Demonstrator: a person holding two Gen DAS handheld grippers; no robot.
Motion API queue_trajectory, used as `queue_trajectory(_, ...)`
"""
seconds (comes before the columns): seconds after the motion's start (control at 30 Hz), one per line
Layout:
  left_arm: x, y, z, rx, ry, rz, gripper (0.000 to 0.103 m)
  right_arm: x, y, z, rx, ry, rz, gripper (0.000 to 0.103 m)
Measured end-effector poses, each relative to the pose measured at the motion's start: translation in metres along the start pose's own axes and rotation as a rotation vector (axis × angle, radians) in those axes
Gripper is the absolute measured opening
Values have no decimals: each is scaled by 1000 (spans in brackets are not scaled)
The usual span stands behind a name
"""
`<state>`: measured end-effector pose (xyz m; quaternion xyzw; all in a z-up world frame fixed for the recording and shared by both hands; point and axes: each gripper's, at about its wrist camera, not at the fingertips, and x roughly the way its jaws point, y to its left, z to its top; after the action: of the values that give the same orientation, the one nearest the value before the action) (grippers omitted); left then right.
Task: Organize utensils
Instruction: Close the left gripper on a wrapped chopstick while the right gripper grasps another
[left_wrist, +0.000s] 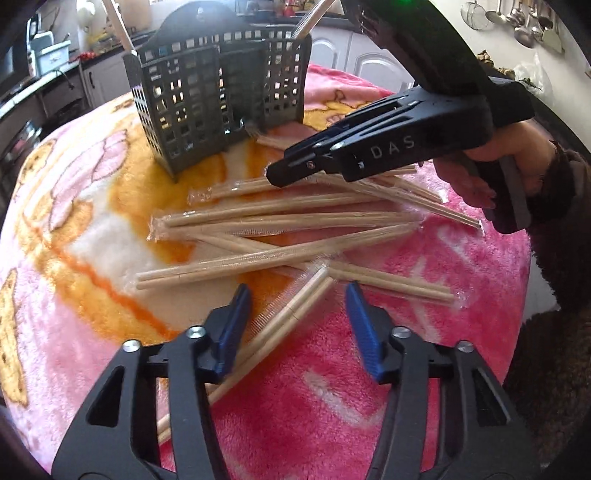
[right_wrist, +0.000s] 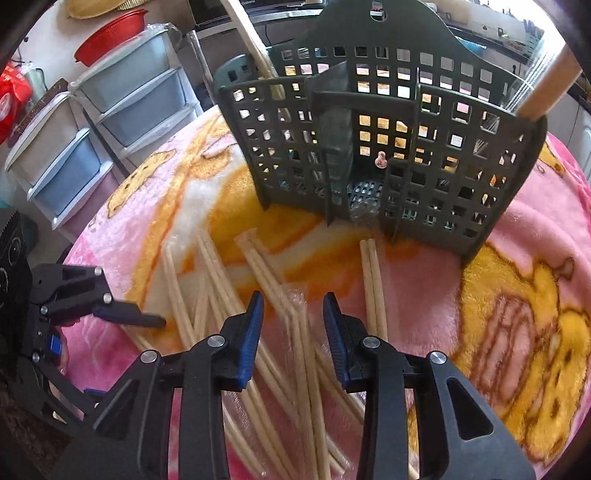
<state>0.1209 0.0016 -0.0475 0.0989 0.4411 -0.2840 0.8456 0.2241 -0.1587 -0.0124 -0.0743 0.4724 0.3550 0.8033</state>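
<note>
Several pairs of wooden chopsticks in clear wrappers (left_wrist: 280, 229) lie in a loose pile on the pink and orange blanket (left_wrist: 332, 387). A dark grey lattice utensil caddy (left_wrist: 218, 99) stands behind them, with a few chopstick pairs upright in it (right_wrist: 255, 48). My left gripper (left_wrist: 297, 295) is open, its jaws on either side of one wrapped pair (left_wrist: 291, 314). My right gripper (right_wrist: 293, 306) is open and hovers over the pile (right_wrist: 295, 350), in front of the caddy (right_wrist: 369, 147). It also shows in the left wrist view (left_wrist: 280, 173).
A stack of plastic drawers (right_wrist: 81, 140) stands beside the table at the left. Kitchen counters and cabinets (left_wrist: 55, 74) lie behind. Ladles hang on the wall (left_wrist: 517, 22). The blanket slopes away at the table edges.
</note>
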Motion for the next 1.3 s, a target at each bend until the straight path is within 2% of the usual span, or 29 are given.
queue_trajectory(0.17, 5, 4, 4, -15, 9, -17, 33, 8, 0, 4, 3, 16, 14, 31)
queue_trajectory(0.2, 6, 4, 4, -11, 12, -16, 32, 9, 0, 4, 1, 16, 15, 28)
queue_trajectory(0.23, 6, 4, 5, -5, 17, -10, 30, 9, 1, 4, -3, 17, 17, 20)
queue_trajectory(0.33, 8, 2, 7, 16, 29, 4, 25, 7, 2, 6, -11, 11, 8, 19)
queue_trajectory(0.4, 5, 0, 6, 30, 38, 18, 23, 4, 5, 9, -18, 1, 5, 14)
queue_trajectory(0.43, 6, -1, 6, 33, 42, 23, 22, 0, 6, 10, -21, -10, 2, 10)
queue_trajectory(0.53, 3, -1, 8, 47, 52, 53, 15, -13, 8, 12, -37, -43, -6, 6)
queue_trajectory(0.73, -10, 1, 15, 42, 43, 73, 6, -49, 18, 16, -66, -137, -20, 6)
queue_trajectory(1.1, -43, 2, 28, -1, -62, 97, 3, -112, 31, 17, -81, -308, -13, 5)
queue_trajectory(1.3, -68, 9, 46, -54, -159, 104, 3, -145, 41, 21, -101, -396, -22, 5)
